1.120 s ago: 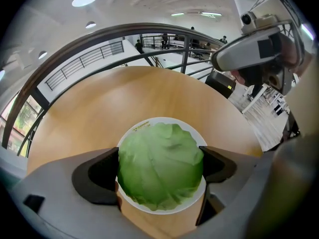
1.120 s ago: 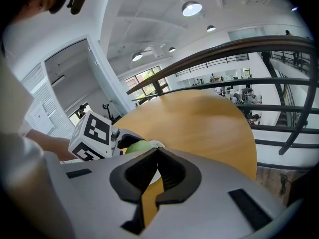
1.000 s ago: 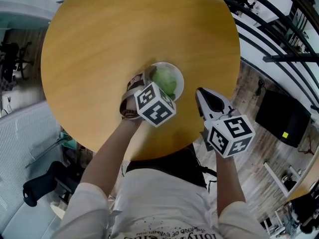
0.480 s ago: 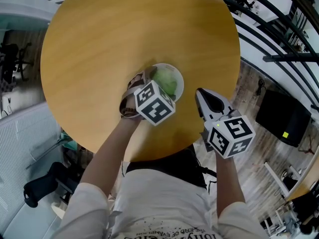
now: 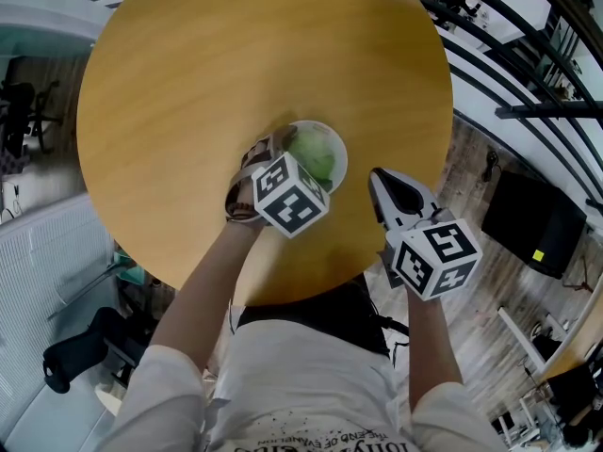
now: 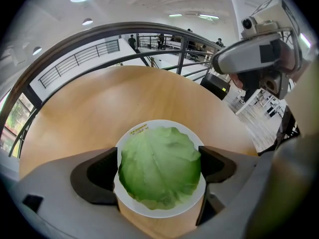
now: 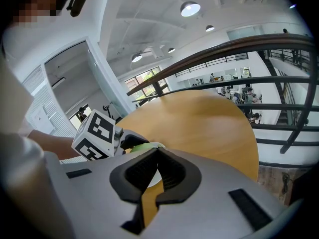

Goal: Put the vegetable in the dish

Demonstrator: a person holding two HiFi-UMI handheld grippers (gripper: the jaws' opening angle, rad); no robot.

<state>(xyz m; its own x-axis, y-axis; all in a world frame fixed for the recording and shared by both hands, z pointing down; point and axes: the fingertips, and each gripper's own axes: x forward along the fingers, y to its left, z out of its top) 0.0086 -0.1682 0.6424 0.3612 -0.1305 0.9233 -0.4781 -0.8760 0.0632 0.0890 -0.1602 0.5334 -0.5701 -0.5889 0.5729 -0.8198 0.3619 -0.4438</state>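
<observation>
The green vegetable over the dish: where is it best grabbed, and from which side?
Grip the vegetable across its widest middle, coming from above with one jaw on each flank. It is a rounded leafy ball, and the shallow white dish under it has a low rim that leaves both flanks free. The left tool holds it just so.

place: open-plan office atrium | cues: mezzanine railing [image 7: 224,51], ceiling downlights [image 7: 190,8], round table [image 5: 236,55]

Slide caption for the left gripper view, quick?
Left gripper clamps the lettuce over the white dish on a wooden table.
</observation>
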